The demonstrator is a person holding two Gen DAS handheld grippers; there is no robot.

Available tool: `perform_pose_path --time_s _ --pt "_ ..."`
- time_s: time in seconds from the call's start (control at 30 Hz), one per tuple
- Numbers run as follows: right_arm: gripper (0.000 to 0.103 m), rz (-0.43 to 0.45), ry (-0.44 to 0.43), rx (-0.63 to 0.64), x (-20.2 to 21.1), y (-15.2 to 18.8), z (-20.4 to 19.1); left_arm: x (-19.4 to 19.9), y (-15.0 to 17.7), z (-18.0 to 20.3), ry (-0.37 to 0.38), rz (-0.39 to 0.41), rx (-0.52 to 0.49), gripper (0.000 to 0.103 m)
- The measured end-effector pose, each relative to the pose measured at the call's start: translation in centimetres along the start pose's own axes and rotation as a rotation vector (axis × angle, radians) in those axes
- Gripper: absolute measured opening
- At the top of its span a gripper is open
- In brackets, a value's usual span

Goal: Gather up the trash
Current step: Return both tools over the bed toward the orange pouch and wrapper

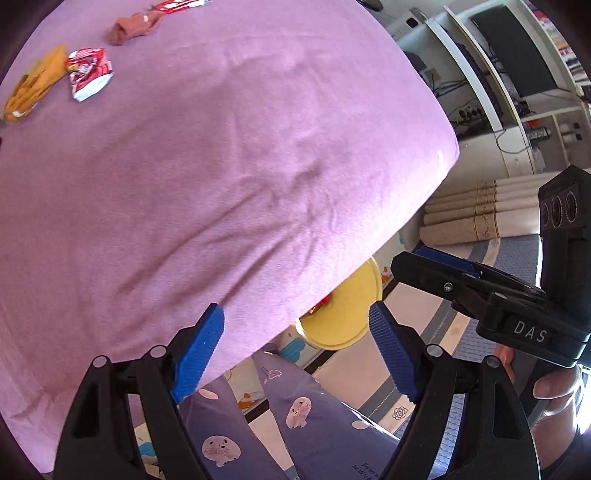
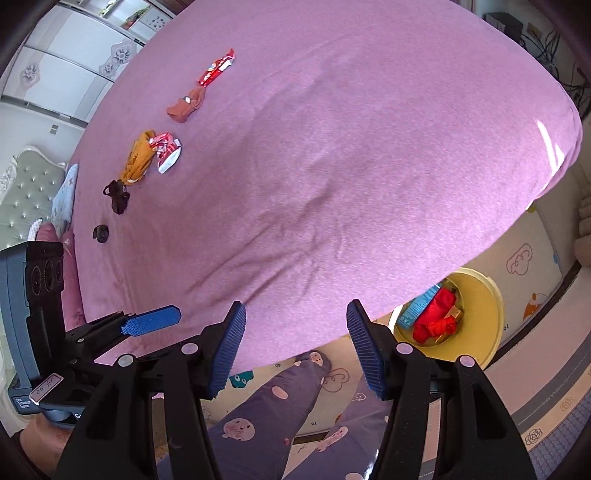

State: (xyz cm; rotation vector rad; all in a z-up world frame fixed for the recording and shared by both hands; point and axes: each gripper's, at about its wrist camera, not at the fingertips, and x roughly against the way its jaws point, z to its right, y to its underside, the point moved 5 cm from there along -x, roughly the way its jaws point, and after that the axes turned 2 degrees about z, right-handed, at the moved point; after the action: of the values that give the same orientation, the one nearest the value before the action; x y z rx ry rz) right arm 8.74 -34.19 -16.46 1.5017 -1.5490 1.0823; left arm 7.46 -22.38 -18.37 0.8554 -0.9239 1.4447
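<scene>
A pink bed fills both views. On its far left lie a crumpled red-and-white wrapper and a long red wrapper. A yellow bin stands on the floor at the bed's near edge, with red and blue trash inside. My left gripper is open and empty over the bed's edge. My right gripper is open and empty, just left of the bin.
Socks lie among the wrappers: a yellow one, a brown one, and black ones. My legs in patterned trousers stand by the bed. Rolled mats and a desk are at the right.
</scene>
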Motion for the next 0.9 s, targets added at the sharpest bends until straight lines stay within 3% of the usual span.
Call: perform_pose_path --time_s 0.43,0.7,0.9 --pt "0.057 -0.005 -0.04 0.193 -6.2 -4.9 -15.0 8.4 -3.0 -15.8 -0.066 0.172 0.2 0.082" --pt "0.057 0.009 -0.026 0.279 -8.7 -10.8 -19.1 10.8 -7.7 -20.7 -0.086 0.262 0.264 0.083" --pt "0.057 -0.016 -0.033 0.286 -11.8 -15.5 -20.0 10.1 -12.1 -23.6 -0.124 0.258 0.286 0.083"
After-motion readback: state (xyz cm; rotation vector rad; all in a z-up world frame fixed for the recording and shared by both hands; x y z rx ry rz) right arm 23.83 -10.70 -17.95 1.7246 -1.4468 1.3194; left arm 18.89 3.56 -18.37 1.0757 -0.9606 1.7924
